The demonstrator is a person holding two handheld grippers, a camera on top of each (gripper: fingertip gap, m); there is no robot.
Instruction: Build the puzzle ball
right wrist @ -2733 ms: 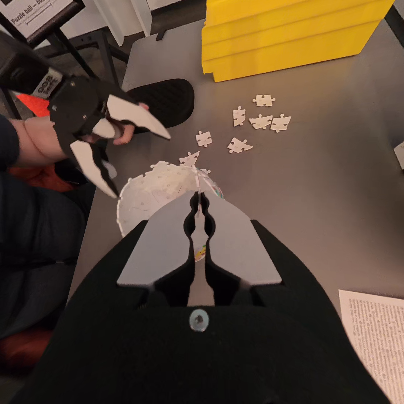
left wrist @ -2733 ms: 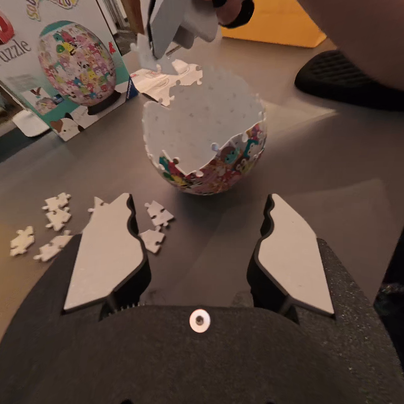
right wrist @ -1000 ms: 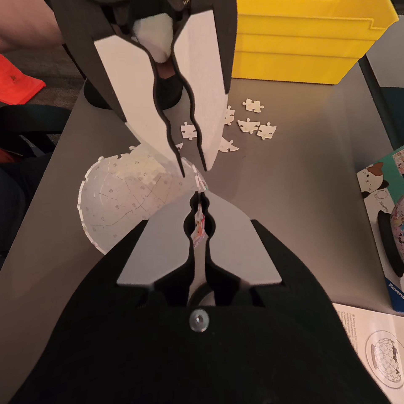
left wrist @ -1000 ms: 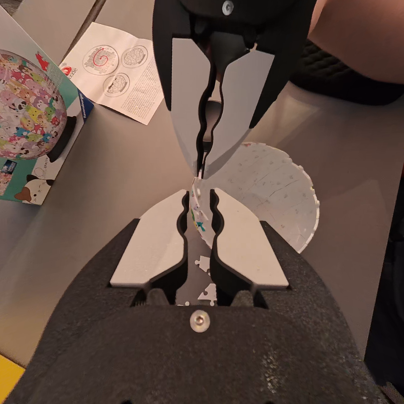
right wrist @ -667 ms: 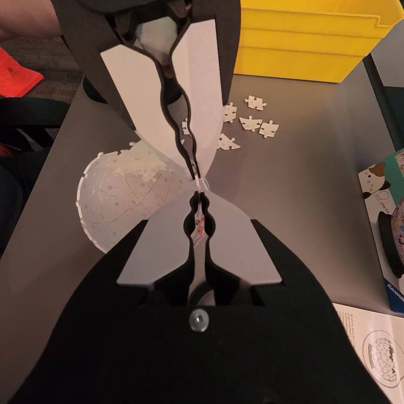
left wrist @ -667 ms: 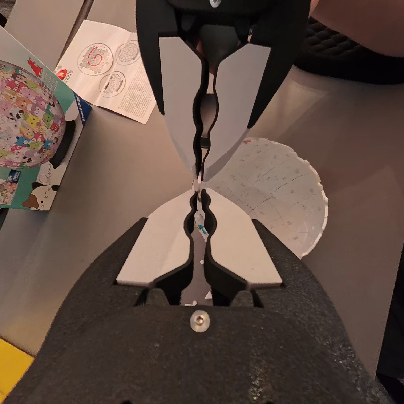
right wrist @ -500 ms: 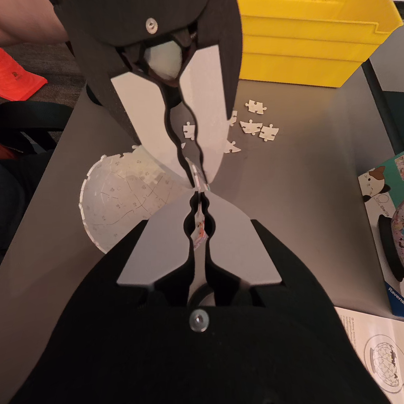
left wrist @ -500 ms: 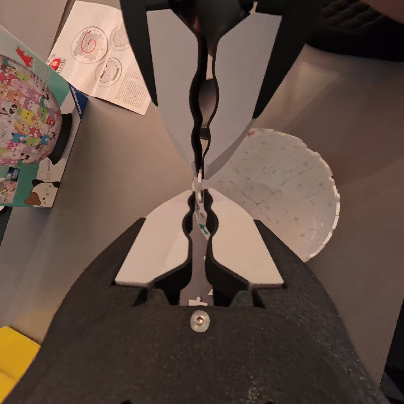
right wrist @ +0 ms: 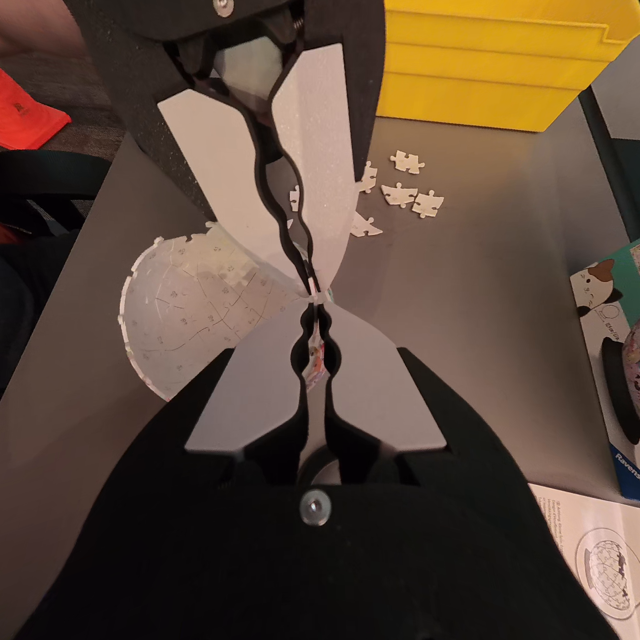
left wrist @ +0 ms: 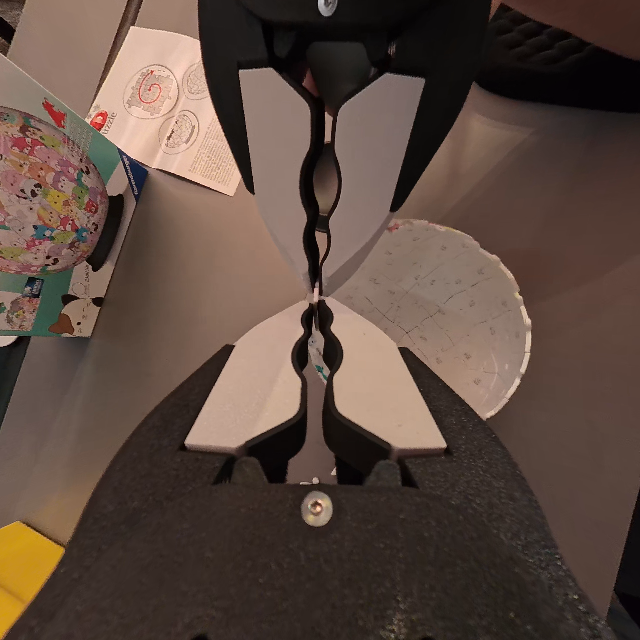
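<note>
We note the left gripper (left wrist: 316, 304) has closed from its wider gap onto the half-built puzzle ball's (left wrist: 450, 304) rim, right gripper (right wrist: 314, 306) pinching there too, tip to tip above the table (left wrist: 194, 277): likely pressing a piece home.

White half-ball (left wrist: 446, 322) w/ grey numbers inside, teal box (left wrist: 52, 214) left of it showing multicoloured ball pic, yellow bin (right wrist: 485, 62), white loose pieces (right wrist: 401, 194).

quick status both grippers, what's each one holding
left gripper: closed on the rim of the half-built puzzle ball.
right gripper: closed on that same rim, tip to tip with the left.
</note>
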